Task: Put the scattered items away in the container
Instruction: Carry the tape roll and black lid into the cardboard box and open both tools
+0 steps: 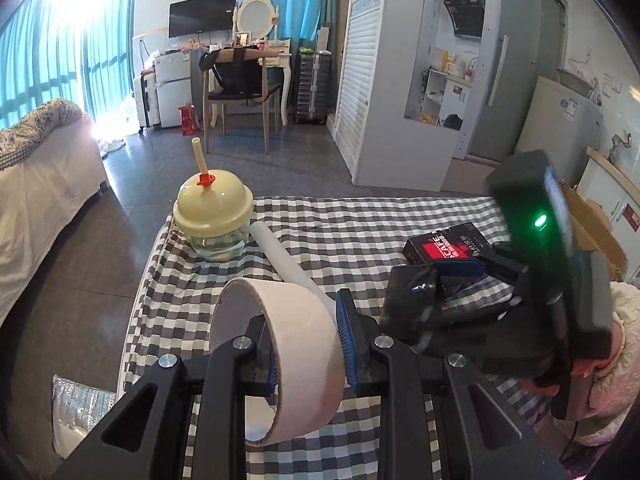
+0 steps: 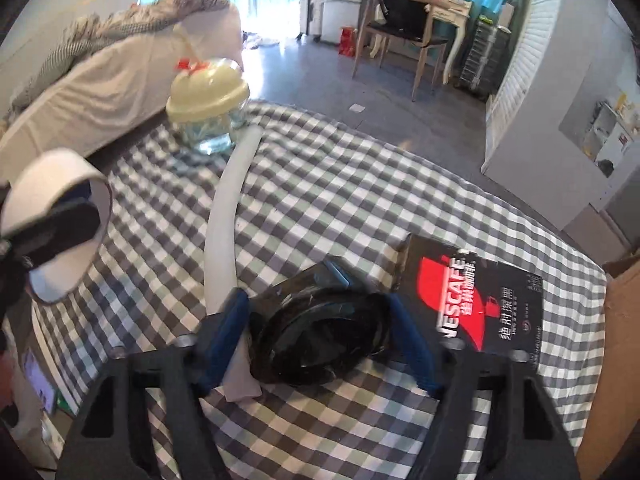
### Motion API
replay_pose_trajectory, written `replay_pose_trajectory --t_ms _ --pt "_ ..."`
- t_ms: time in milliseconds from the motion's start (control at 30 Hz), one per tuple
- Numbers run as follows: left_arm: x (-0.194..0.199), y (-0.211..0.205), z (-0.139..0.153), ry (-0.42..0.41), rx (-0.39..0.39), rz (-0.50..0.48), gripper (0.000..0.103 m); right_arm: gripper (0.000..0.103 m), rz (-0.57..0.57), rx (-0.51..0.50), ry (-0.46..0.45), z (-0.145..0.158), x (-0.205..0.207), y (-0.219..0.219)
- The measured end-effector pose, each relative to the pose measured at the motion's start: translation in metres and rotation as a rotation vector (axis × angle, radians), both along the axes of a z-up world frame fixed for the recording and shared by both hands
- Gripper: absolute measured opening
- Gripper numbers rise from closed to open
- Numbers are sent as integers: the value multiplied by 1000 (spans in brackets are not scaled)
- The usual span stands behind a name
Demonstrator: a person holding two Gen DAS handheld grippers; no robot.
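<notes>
- Two rolls of tape are in play: the left gripper (image 1: 306,344) is clamped on the wall of a pale tape roll (image 1: 280,344), one blue pad inside the ring and one outside, holding it up above the checked cloth (image 1: 352,224).
- That roll looks light and stiff enough to keep its hoop shape. A pinch across the band, as here, seems a sound hold, though the smooth backing could slide if the grip slackens.
- The right gripper (image 2: 320,332) straddles a black tape roll (image 2: 324,344) lying flat on the cloth near the front edge. Its jaws stand about half open, one blue finger on each side, and I cannot tell whether the pads press on it yet.
- The black roll is glossy and probably slippery, with wrinkled film round it, so squeezing across its outer rim should work if the fingers reach low enough.
- A long white tube (image 2: 224,216) lies just beside the black roll, under the left finger of that gripper, and may get nudged or caught.
- A black Nescafé box (image 2: 480,304) sits close on the other side, touching or nearly touching the roll.
- Farther back stands a glass cup (image 1: 214,224) with a cream dome lid and straw: fragile, well apart from both grippers.
- No container shows clearly; a brown cardboard edge (image 2: 616,320) at the right may be it.
</notes>
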State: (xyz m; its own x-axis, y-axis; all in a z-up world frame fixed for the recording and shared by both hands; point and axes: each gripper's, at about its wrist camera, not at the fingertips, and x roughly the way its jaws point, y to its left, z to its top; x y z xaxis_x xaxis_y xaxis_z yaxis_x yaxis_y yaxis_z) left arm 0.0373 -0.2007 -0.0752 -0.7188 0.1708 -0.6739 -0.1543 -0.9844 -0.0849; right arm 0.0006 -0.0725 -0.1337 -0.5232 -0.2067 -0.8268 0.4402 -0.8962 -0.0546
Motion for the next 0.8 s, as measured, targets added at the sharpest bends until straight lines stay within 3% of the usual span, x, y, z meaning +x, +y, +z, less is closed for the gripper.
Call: replay_pose_trajectory --t_ms 100,333,567,800 --pt "1 1 2 2 -1 -1 25 57 6 -18 -42 4 -2 9" --pt "4 7 8 9 -2 -4 25 56 -11 -70 -36 17 13 24" --pt "6 39 32 50 -15 -71 25 56 -63 -116 81 72 33 59" --pt "3 127 76 138 8 -270 25 56 -225 -135 207 125 56 139"
